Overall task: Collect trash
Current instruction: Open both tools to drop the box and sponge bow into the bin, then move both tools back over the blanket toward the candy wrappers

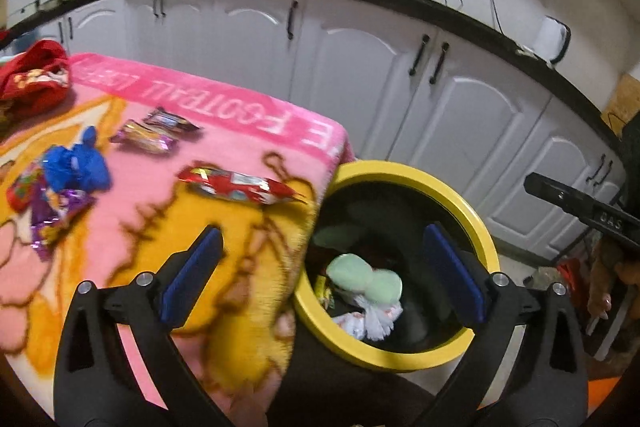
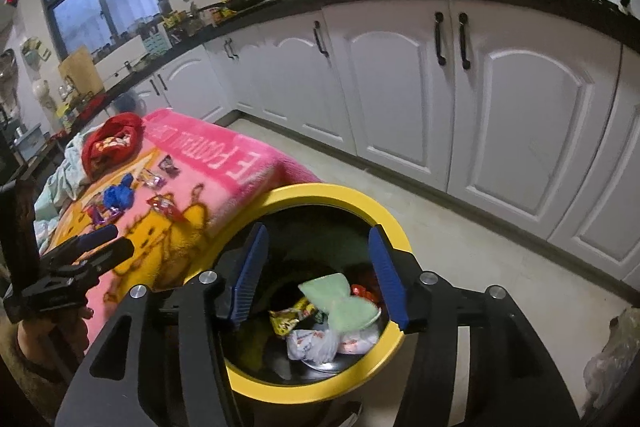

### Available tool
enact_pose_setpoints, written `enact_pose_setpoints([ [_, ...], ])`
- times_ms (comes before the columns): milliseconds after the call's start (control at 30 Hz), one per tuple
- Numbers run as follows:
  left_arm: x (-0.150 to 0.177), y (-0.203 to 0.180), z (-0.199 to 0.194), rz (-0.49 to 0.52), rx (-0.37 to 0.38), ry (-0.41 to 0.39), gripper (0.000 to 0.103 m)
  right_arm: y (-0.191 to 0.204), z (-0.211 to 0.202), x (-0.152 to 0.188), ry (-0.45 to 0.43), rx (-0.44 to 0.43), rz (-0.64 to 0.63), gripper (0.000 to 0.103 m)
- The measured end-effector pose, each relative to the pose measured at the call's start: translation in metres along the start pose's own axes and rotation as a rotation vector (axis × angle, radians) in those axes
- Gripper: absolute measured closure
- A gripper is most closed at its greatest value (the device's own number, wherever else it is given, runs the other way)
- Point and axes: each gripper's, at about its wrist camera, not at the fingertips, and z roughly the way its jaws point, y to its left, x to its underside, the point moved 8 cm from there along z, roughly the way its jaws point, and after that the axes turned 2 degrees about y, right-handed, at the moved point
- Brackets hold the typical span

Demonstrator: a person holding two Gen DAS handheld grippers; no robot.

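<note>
White kitchen cabinets (image 2: 400,83) ring a surface draped in a pink blanket (image 1: 240,131), with a yellow-rimmed bin (image 1: 486,239) standing tight against its corner.

Nearest you, the right tool (image 2: 320,275) hangs over the bin mouth with its blue pads spread wide and nothing between them. A pale green scrap (image 2: 344,301) lies on top of the trash already inside. The left tool (image 1: 320,275) is also wide and empty, straddling the blanket's edge and the bin rim.

Just beyond the left tool lies the red wrapper (image 1: 240,185), probably your easiest next pick. Come down flat, one pad on each long side, and pinch only foil, not the fleece.

Further out sit the blue crumple (image 1: 78,163), purple wrappers (image 1: 52,215) and two more (image 1: 154,133). Work outward and keep the bin within a short swing.
</note>
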Motion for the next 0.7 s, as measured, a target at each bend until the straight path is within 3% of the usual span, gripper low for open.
enact_pose_setpoints([
  [700, -0.027, 0.054, -0.070, -0.069, -0.111, -0.184, 0.011, 0.092, -0.020, -0.021, -0.054, -0.107, -0.156, 0.041],
])
